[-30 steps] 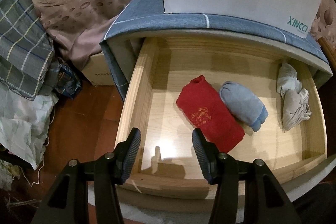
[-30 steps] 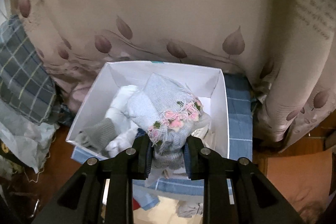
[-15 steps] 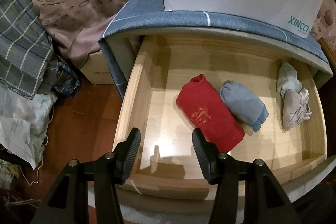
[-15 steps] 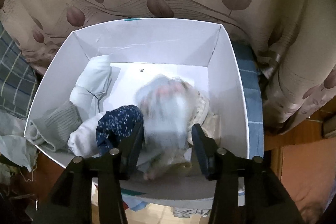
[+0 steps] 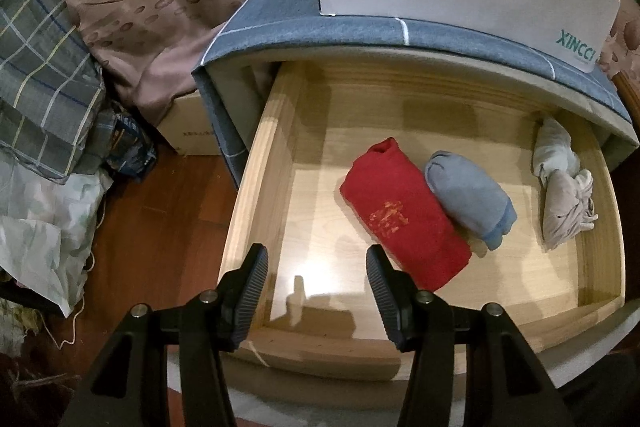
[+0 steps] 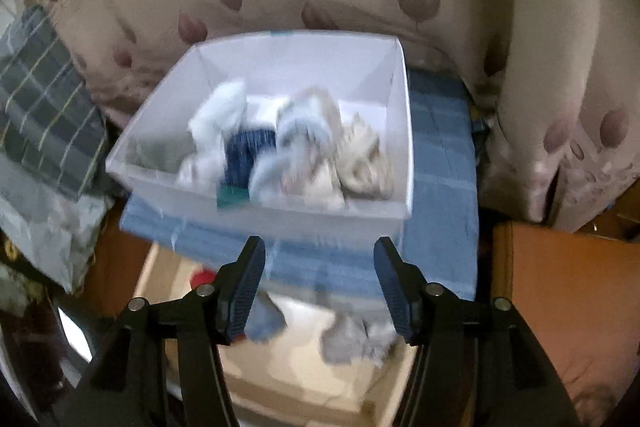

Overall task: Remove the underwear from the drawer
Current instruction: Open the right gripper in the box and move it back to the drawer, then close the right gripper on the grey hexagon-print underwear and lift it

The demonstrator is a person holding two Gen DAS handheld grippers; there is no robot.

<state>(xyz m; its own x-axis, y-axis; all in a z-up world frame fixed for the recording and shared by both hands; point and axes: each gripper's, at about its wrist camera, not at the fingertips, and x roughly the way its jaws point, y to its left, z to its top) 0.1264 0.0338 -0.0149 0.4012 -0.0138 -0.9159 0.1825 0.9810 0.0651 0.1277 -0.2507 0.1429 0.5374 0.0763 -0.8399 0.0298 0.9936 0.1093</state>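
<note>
1. Left gripper (image 5: 317, 269): jaws spread wide, nothing between them; it hangs over the front left part of the open wooden drawer (image 5: 256, 187).
2. Underwear in the drawer: a red roll (image 5: 404, 223) just right of the left gripper's right finger, apart from it; a blue roll (image 5: 470, 197) touching the red one on its far side; a pale bundle (image 5: 562, 187) against the right wall, well apart from the tongs.
3. Right gripper (image 6: 320, 259): jaws opening, nothing between them; it hangs in front of the white box (image 6: 280, 215), which stands on the blue-covered cabinet top (image 6: 440, 167).
4. The box holds several pieces (image 6: 304, 147): white, dark blue, grey and cream. The right view is blurred, so individual items are probably unreliable.
5. Below the right gripper, the drawer shows the blue roll and pale bundle again.
</note>
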